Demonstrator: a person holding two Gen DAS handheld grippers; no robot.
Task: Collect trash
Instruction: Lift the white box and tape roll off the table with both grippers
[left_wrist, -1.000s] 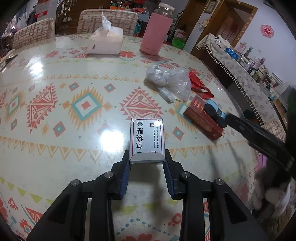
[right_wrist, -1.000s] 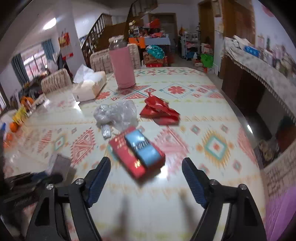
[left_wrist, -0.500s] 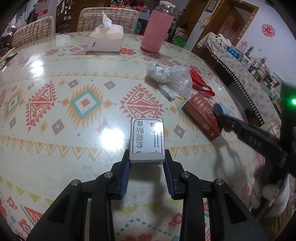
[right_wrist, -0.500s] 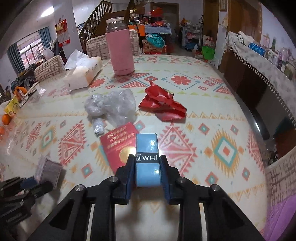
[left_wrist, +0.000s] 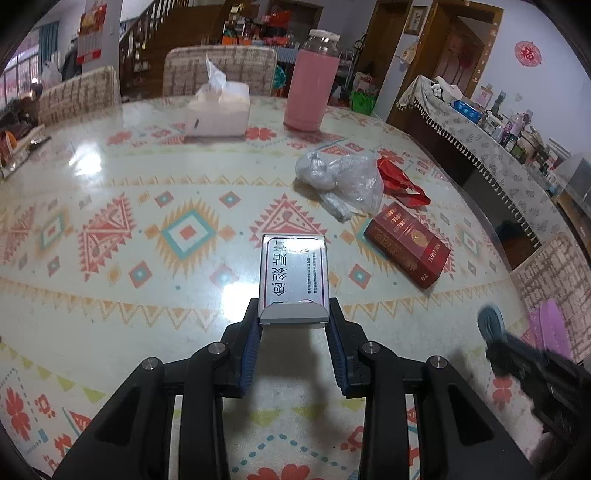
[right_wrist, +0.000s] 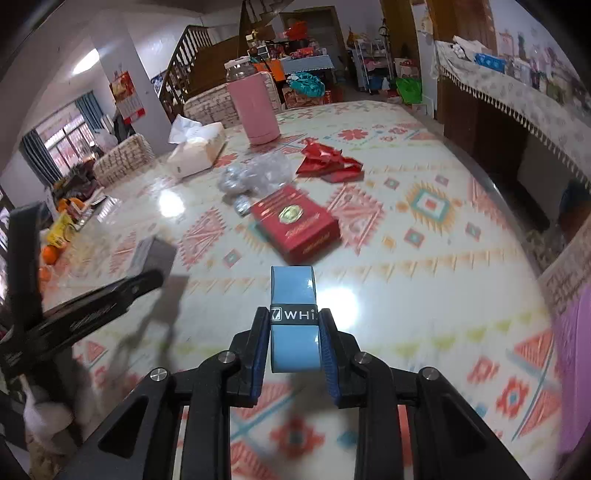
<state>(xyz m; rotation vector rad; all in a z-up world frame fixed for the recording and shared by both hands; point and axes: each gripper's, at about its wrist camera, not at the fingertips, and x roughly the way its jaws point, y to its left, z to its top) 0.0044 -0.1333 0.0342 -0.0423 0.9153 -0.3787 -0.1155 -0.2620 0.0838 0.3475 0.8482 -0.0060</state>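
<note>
Left wrist view: the left gripper (left_wrist: 293, 343) clenches 1 flat grey-and-white printed box (left_wrist: 293, 280), its long axis pointing away over the patterned glossy table (left_wrist: 110, 314); bare tabletop all around. Right wrist view: the right gripper (right_wrist: 294, 350) grasps 1 light-blue roll with a black band (right_wrist: 293, 317), pointing toward 1 dark-red carton (right_wrist: 295, 223).

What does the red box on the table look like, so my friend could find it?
Look at the big patterned table, near its right-hand edge. In front of the clear crumpled plastic bag and the scrunched red wrapper lies the red box. It alone is flat, hard-edged and dark red with a gold emblem on top.
</note>
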